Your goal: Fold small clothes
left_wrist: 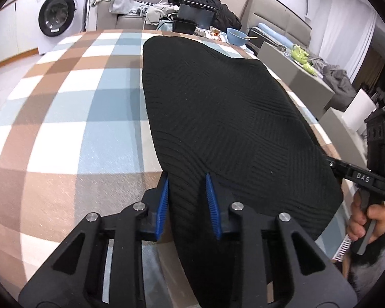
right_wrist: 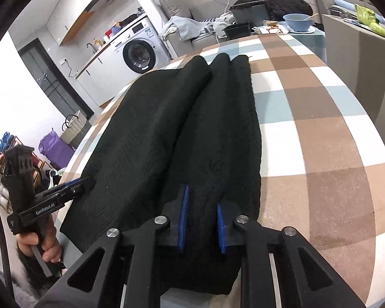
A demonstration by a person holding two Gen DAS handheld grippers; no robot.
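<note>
A black ribbed knit garment (left_wrist: 218, 102) lies lengthwise on the checked tablecloth (left_wrist: 77, 115). In the right wrist view the garment (right_wrist: 154, 128) shows long lengthwise folds. My left gripper (left_wrist: 187, 178) is at its near edge, blue pads on either side of a bunch of the cloth, shut on it. My right gripper (right_wrist: 202, 196) holds the near edge further right in the same way, with cloth pinched between its pads. Each view shows the other gripper at the garment's side: the right gripper (left_wrist: 331, 164) and the left gripper (right_wrist: 83, 183), each held by a hand.
At the table's far end stand a blue bowl (left_wrist: 237, 36) and a black box (left_wrist: 183, 24). Behind them is a sofa piled with clothes (left_wrist: 125, 2), and a washing machine (left_wrist: 57, 15) stands far left. A grey chair back (left_wrist: 295, 77) stands on the right of the table.
</note>
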